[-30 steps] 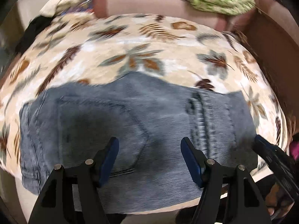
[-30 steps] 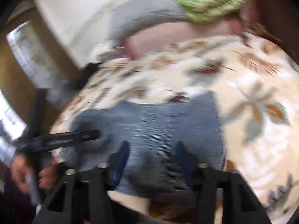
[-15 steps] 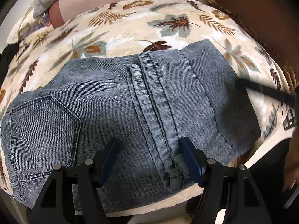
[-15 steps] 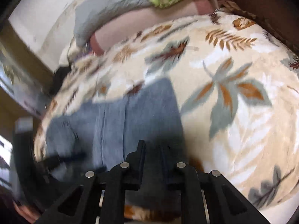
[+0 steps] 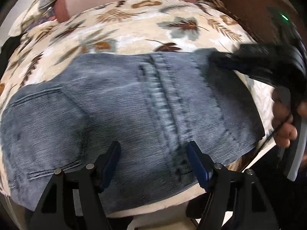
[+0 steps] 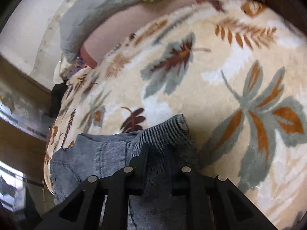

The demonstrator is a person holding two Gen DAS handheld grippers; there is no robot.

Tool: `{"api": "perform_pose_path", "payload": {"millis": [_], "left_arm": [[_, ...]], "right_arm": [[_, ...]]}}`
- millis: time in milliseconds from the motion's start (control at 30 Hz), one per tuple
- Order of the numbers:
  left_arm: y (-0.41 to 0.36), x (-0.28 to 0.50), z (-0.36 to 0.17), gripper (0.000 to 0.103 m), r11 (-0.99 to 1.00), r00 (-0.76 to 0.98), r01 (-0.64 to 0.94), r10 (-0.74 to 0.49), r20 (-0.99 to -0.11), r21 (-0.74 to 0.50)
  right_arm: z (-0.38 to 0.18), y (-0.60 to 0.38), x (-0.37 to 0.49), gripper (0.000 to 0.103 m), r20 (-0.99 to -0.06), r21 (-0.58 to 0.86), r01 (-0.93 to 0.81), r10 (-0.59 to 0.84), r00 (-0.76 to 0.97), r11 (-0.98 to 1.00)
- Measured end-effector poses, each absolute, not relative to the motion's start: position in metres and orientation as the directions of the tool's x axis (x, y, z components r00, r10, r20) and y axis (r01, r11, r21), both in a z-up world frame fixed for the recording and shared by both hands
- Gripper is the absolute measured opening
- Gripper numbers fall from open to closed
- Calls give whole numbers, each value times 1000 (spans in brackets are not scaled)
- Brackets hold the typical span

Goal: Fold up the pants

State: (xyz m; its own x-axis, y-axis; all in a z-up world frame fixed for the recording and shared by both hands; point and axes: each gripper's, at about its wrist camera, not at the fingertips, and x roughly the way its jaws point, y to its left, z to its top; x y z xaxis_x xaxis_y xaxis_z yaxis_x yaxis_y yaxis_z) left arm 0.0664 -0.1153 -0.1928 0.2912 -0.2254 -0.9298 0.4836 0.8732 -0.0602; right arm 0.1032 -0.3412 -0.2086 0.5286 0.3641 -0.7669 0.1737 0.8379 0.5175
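While pants lie folded on plush leaf-print blanket:
left gripper: jaws apart
right gripper: pinching ribbed denim corner

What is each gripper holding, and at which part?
Right gripper is shut on the jeans at their right end. Left gripper is open, holding nothing.

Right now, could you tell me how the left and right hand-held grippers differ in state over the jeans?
The left hand-held gripper is open, its blue pads spread above the jeans; the right hand-held gripper is closed, pinching the far right corner. The left holds nothing; the right holds denim. Both are black and over the leaf-print blanket.
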Motion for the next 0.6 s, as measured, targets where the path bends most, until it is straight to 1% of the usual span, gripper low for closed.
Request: {"api": "perform_pose_path", "payload": {"millis": [133, 267, 333, 433, 533, 600], "left_arm": [[-75, 70, -171, 72, 907, 360, 419, -205, -910, -38], [-7, 82, -154, 72, 959, 430, 282, -138, -892, -13], [33, 86, -147, 72, 981, 459, 196, -87, -884, 5], [95, 93, -143, 72, 997, 478, 69, -9, -878, 27], [149, 96, -147, 72, 998, 460, -42, 59, -886, 44], [174, 97, -153, 72, 995, 438, -95, 62, -897, 22]], "right_arm": [[-197, -321, 87, 19, -740, 519, 82, 399, 542, 851], [-183, -288, 81, 19, -709, 502, -50, 444, 548, 863], [-181, -277, 80, 19, -703, 500, -88, 464, 539, 861], [-184, -259, 80, 19, -718, 493, -118, 479, 504, 862], [-196, -242, 82, 19, -758, 478, -119, 477, 445, 870], [-207, -231, 82, 20, -799, 445, -118, 453, 395, 888]]}}
